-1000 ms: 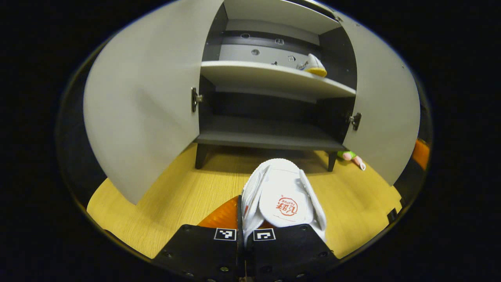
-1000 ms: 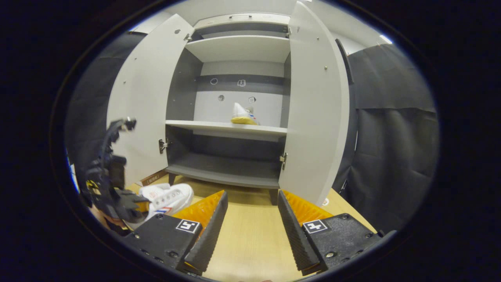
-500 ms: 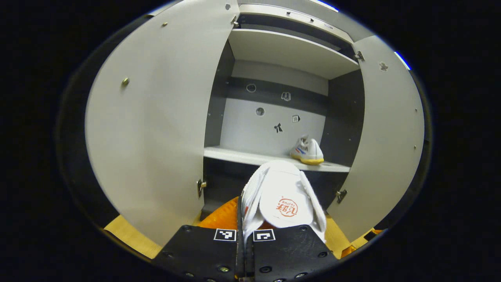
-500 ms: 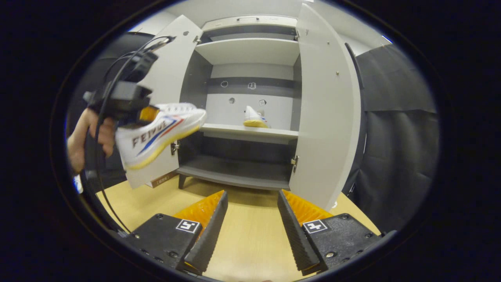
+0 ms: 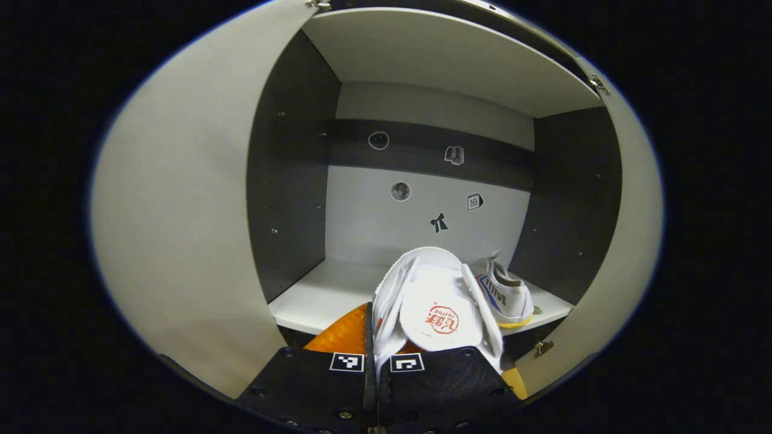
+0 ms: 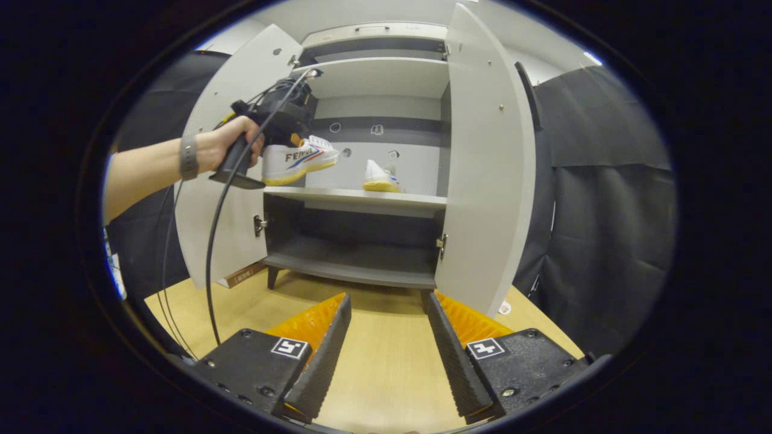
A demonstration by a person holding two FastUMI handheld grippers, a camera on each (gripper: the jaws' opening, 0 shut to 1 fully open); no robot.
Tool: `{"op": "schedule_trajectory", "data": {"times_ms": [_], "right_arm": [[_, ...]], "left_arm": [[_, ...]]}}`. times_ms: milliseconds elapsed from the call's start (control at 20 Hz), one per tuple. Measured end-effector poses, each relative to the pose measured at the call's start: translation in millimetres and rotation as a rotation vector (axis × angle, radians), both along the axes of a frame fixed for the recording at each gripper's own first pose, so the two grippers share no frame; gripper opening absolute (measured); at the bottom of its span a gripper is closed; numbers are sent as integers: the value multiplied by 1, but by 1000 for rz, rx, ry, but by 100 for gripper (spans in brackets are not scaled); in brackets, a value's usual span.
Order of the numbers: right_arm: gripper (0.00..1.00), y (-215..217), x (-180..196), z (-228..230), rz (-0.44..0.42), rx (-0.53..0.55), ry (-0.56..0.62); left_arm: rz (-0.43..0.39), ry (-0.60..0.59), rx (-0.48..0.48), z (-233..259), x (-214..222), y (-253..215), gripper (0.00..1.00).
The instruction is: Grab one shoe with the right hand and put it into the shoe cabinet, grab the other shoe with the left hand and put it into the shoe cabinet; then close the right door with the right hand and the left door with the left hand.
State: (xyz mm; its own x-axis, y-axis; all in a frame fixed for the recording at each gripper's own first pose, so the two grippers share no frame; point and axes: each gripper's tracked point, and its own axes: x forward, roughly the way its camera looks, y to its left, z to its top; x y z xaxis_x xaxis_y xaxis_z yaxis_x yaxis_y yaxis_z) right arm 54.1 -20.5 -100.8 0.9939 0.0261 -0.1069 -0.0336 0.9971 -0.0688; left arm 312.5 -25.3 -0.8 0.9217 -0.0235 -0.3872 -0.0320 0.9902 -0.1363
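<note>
Since a moment ago the left hand-held gripper (image 5: 378,367) has carried its white sneaker (image 5: 431,304) up from low over the wooden floor to the level of the middle shelf (image 5: 329,295), at the mouth of the shoe cabinet (image 6: 374,78). Its jaws stand almost together, clamped on the sneaker's heel collar, the toe pointing inward. From the right gripper view, the right hand-held gripper (image 6: 386,343) hangs low over the floor (image 6: 380,374), jaws wide and holding nothing, while farther off a hand (image 6: 232,141) holds the other tool with the sneaker in the air just above the shelf's front left part. Beyond it, the first sneaker (image 6: 379,178) already rests toward the right rear of that shelf, apart from the carried one. Both the left door (image 6: 226,181) and the right door (image 6: 482,169) stand open. The step in hand appears to be the second placement: the next move likely calls for pushing the sneaker farther in, lowering its sole flat on the bare shelf left of its mate, then parting the jaws and backing out before either door is swung.
</note>
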Motion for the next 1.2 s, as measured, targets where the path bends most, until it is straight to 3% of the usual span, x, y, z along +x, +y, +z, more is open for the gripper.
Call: {"op": "schedule_trajectory", "data": {"times_ms": [350,700,750,800,900,950,1050,1100,1200], "right_arm": [[81,-19,-2,-14,-67,28,43],[81,-34,4,-22,-104,39,62],[81,-34,5,-22,-103,39,65],[82,-34,7,-22,-102,40,64],[82,-33,9,-21,-98,42,60],[82,-32,10,-21,-97,40,58],[82,-31,10,-23,-94,39,62],[82,-31,11,-24,-92,39,65],[82,-30,11,-25,-87,43,71]], "left_arm": [[32,205,-10,-40,76,-3,1],[66,332,-19,-66,105,-1,0],[64,350,-15,-68,104,-2,13],[61,361,-5,-69,103,0,1],[55,376,-10,-71,102,-3,6],[46,363,-10,-66,102,-5,0],[29,369,-24,-68,102,-7,29],[21,371,-34,-66,100,-9,22],[10,368,-48,-59,94,-9,30]]}}
